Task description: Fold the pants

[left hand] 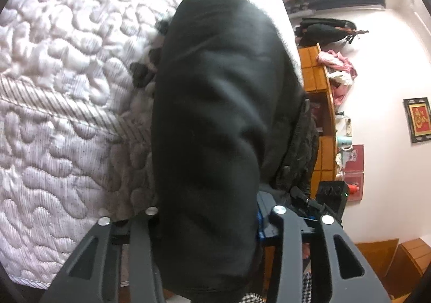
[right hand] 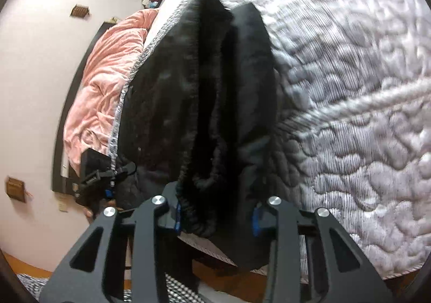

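Observation:
Black pants (left hand: 215, 119) hang lifted over the white quilted bed (left hand: 59, 66). In the left wrist view the cloth fills the middle and runs down between my left gripper (left hand: 212, 225) fingers, which are shut on it. In the right wrist view the pants (right hand: 210, 103) show a fuzzy lining and a gathered waistband, and my right gripper (right hand: 215, 219) is shut on that band. The other gripper (right hand: 94, 181) shows at the pants' left edge. The fingertips are hidden by cloth.
The quilted bed (right hand: 350, 87) takes up most of the view. A pink blanket (right hand: 107, 82) lies at the headboard. A wooden shelf unit (left hand: 320, 119) with clothes stands by the wall. Wooden floor (left hand: 377, 254) shows below the bed edge.

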The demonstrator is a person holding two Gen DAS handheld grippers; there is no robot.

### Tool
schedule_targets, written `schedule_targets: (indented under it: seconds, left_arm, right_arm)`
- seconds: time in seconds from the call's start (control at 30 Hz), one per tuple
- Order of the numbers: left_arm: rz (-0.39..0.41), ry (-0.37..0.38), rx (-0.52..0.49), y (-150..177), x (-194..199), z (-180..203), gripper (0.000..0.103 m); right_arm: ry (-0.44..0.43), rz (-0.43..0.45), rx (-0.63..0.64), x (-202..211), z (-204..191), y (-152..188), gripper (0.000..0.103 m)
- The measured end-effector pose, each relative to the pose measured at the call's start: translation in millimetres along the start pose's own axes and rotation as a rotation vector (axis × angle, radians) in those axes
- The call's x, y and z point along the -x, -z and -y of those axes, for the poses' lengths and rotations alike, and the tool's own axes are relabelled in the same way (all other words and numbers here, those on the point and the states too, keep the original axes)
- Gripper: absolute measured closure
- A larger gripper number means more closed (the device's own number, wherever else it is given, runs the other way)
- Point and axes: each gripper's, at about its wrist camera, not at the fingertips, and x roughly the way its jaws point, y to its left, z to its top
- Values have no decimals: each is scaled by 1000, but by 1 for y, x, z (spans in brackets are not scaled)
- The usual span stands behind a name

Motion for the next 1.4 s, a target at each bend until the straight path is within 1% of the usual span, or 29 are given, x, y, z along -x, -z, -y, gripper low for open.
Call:
schedule_targets:
  seconds: [0.13, 0.27, 0.33, 0.47, 0.57, 0.67, 0.7, 0.77, 0.83, 0.87, 0.9, 0.97, 1.03, 1.07, 1.1, 1.13, 1.17, 1.2, 1.3, 1.37, 1.4]
  left_arm:
    - [54, 6, -53, -3, 10, 17, 65]
    - [107, 13, -72, -18, 19, 32, 65]
    - [131, 18, -86, -32, 23, 42, 65]
    - [174, 18, -106, -63, 26, 57, 65]
    - [200, 10, -110, -94, 22, 61, 65]
    - [219, -21, -117, -126, 9, 63, 65]
    - [222, -37, -118, -138, 2, 61, 65]
    - [212, -63, -113, -152, -9, 58, 65]
    - [197, -100, -108, -165, -23, 51, 62]
    - [193, -109, -123, -169, -28, 48, 61]
    - [192, -111, -135, -170, -30, 48, 60]
    - [178, -113, -155, -172, -36, 45, 55]
    - [176, -126, -176, -170, -40, 43, 48]
    - [182, -132, -185, -168, -43, 44, 47]
    - [189, -134, -187, -166, -43, 41, 41]
    - [200, -145, -189, -163, -42, 36, 31]
    - [215, -169, -192, -157, -38, 29, 26]
    - [226, -187, -199, -155, -37, 29, 22]
    - [252, -249, -236, -147, -27, 31, 11]
    - [273, -289, -266, -139, -19, 35, 10]
    - [283, -315, -276, -135, -15, 37, 8]
  right_arm:
    - [74, 33, 105, 11, -32, -8, 71]
    - [104, 64, 174, 18, -59, -28, 71]
    - [116, 80, 208, 20, -71, -45, 71]
    - [109, 101, 228, 18, -82, -87, 71]
    - [106, 111, 226, 8, -83, -123, 71]
    - [111, 107, 213, -10, -76, -161, 71]
    - [114, 103, 210, -15, -74, -167, 70]
    - [118, 86, 179, -31, -60, -187, 70]
    - [130, 68, 142, -48, -44, -200, 69]
    - [141, 64, 138, -54, -38, -204, 69]
    - [142, 61, 128, -58, -31, -207, 67]
    - [116, 56, 81, -64, -13, -210, 62]
    - [115, 50, 66, -70, -2, -208, 51]
    - [119, 51, 66, -71, 1, -206, 46]
    - [128, 54, 65, -72, 3, -205, 39]
    - [133, 55, 61, -73, 7, -203, 31]
    - [135, 58, 52, -73, 9, -202, 26]
    - [135, 63, 41, -72, 12, -200, 23]
    - [130, 85, 43, -63, 16, -192, 21]
    - [151, 104, 54, -55, 13, -183, 20]
    - [171, 120, 57, -51, 11, -180, 14]
